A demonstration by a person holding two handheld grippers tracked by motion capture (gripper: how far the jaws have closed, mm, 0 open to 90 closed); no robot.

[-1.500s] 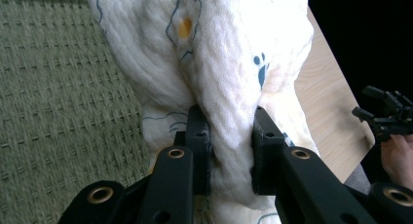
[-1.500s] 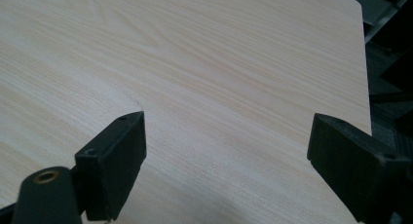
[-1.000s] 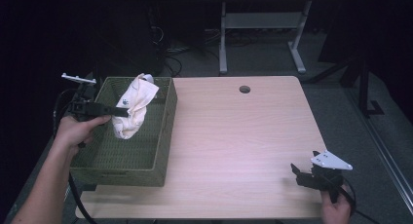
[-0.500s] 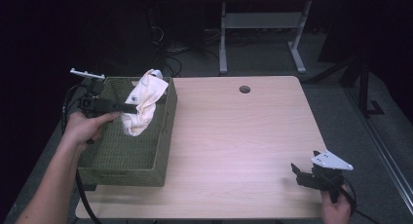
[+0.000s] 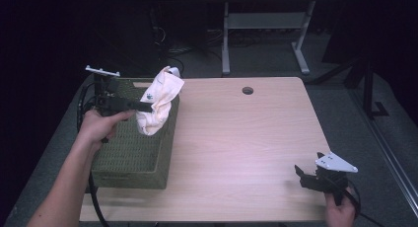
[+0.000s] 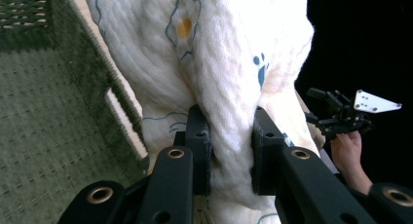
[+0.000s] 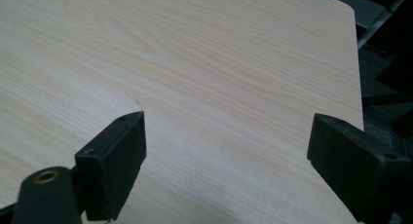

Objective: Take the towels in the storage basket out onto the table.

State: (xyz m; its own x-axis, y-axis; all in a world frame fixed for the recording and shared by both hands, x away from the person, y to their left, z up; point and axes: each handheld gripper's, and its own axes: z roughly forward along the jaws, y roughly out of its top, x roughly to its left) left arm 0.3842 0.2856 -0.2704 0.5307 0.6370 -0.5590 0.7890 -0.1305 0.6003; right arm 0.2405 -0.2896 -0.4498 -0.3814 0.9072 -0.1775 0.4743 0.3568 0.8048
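now the cloth (image 5: 158,101) is lifted above the green basket (image 5: 129,155).
left gripper (image 6: 229,151) pinches it tightly; right gripper (image 7: 226,170) waits wide open, nothing placed on the table (image 5: 246,148) yet.

We lift a white cloth out of the green basket.

Our left gripper (image 5: 148,107) pinches the white quilted cloth (image 5: 158,99), which hangs over the right rim of the green woven rectangular basket (image 5: 132,153) at the left edge of the light wooden table (image 5: 236,148). Our right gripper (image 5: 301,173) hovers near the table's front right corner, well apart.
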